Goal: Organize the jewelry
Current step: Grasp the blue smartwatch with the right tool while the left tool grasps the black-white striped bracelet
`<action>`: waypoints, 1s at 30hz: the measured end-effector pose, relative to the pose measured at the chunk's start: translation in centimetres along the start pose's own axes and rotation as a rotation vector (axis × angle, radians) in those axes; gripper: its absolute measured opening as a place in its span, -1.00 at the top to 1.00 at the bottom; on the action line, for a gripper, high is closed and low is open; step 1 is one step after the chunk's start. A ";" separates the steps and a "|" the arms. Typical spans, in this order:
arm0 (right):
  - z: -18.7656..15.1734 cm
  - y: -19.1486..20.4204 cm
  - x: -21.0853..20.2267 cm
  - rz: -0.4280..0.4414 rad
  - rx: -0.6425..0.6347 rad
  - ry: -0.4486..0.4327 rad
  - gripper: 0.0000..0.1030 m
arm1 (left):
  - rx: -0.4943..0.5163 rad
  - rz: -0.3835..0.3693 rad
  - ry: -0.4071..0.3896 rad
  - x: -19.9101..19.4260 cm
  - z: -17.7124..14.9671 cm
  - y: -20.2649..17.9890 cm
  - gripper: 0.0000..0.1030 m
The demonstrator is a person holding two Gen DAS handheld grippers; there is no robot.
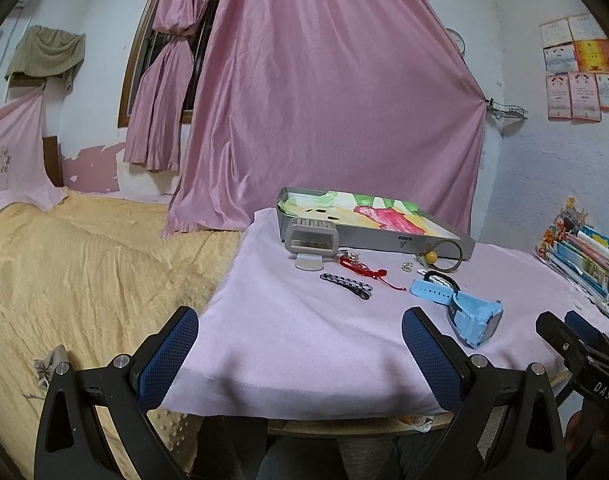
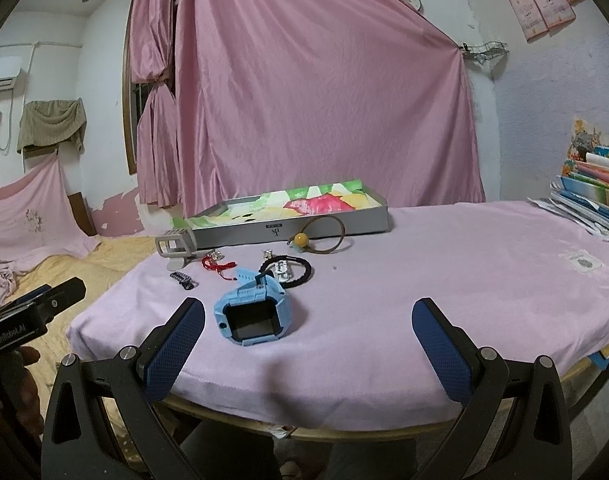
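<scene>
Hovering at table edge: left gripper (image 1: 300, 354) and right gripper (image 2: 308, 344) both spread wide, empty; blue watch (image 2: 252, 314) just ahead of right's left finger, tray (image 2: 288, 224) beyond.

A pink curtain (image 2: 324, 92) hung behind the table; left of it lay a yellow bedspread (image 1: 84, 264), right stood stacked books (image 2: 592, 196).

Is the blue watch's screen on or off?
Off. The blue watch lies on the pink cloth with its square screen plain black, nothing lit, in the right wrist view.
</scene>
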State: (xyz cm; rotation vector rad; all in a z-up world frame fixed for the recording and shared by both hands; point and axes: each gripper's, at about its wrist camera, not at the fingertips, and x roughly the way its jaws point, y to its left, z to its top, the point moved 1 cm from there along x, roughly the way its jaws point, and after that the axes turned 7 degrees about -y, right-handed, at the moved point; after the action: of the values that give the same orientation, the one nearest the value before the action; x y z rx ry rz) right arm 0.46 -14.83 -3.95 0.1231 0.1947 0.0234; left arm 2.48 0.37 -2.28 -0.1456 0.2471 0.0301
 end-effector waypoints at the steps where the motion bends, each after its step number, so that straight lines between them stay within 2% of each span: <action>1: 0.0 0.0 0.1 0.001 -0.003 0.003 -0.98 | -0.001 0.000 0.004 0.2 0.0 0.0 -0.99; 10: -0.1 1.3 2.6 0.073 -0.047 0.040 -0.98 | -0.012 -0.008 0.049 2.4 1.6 0.4 -0.99; 15: -0.4 1.7 4.4 0.081 -0.065 0.099 -0.98 | -0.024 -0.026 0.094 4.3 2.0 0.6 -0.99; 26: -0.4 2.1 6.6 0.120 -0.061 0.149 -0.97 | -0.031 -0.059 0.140 8.1 2.9 0.1 -0.99; 29: -0.5 1.8 7.3 0.129 -0.041 0.167 -0.89 | -0.020 -0.069 0.144 8.7 3.0 -0.4 -0.99; 30: -0.6 1.8 7.6 0.138 -0.034 0.175 -0.76 | -0.015 -0.074 0.146 8.9 3.0 -0.5 -0.99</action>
State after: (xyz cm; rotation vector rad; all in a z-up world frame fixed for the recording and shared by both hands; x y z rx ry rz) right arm 7.74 -12.72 -5.72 0.1004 0.3605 0.1757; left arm 11.84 0.39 -1.50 -0.1719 0.3867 -0.0522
